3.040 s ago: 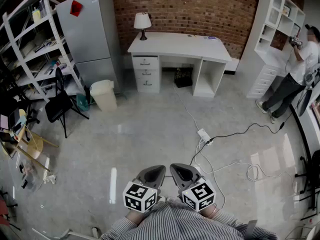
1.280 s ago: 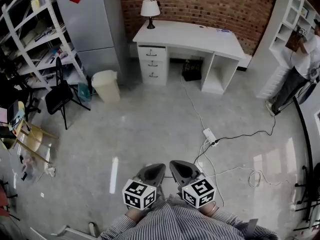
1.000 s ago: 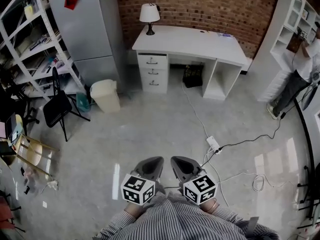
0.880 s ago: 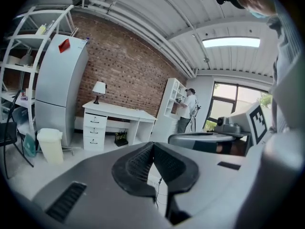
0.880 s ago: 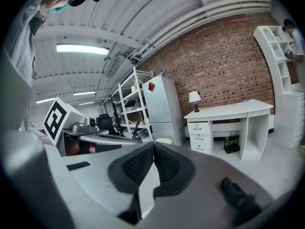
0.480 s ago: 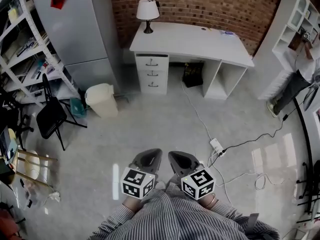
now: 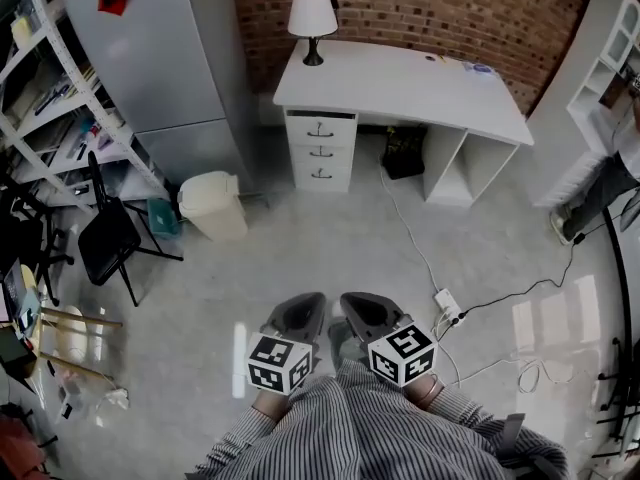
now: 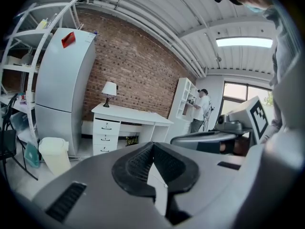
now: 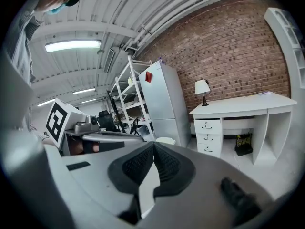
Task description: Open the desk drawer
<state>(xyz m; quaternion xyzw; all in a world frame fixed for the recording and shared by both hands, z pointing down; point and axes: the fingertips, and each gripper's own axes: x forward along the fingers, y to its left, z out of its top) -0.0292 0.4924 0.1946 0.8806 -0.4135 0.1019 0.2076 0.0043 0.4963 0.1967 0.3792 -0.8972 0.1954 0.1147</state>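
Right now the left claw [image 7: 299,317] and the right claw [image 7: 366,315] sit side by side in front of a striped shirt [image 7: 350,433], pointing the same way, towards the far wall. Each is clenched, with its ribbed pads pressed together and nothing between them, as both gripper views show plainly. Their marker cubes face upward, close to the holder's body. Bare grey floor [image 7: 300,258] lies beneath and ahead of them, and a white power strip [image 7: 447,303] lies off to the right with its cable [image 7: 405,228] trailing away towards the wall. The drawer stack [image 7: 321,152] is well apart from both claws, across the open floor. It sits under the left end of the white surface [image 7: 410,78]: three drawers, one above another, each with a small dark handle, all closed (the top drawer [image 7: 322,128] included). A lamp [image 7: 312,18] stands on that surface's left corner against the brick wall [image 7: 430,8], and a black bag [image 7: 404,154] sits in the kneehole. To the left stand a cream bin [image 7: 213,206], a grey fridge [image 7: 160,63] and a black chair [image 7: 105,240]. Another person [image 7: 610,178] stands by the shelves at far right.
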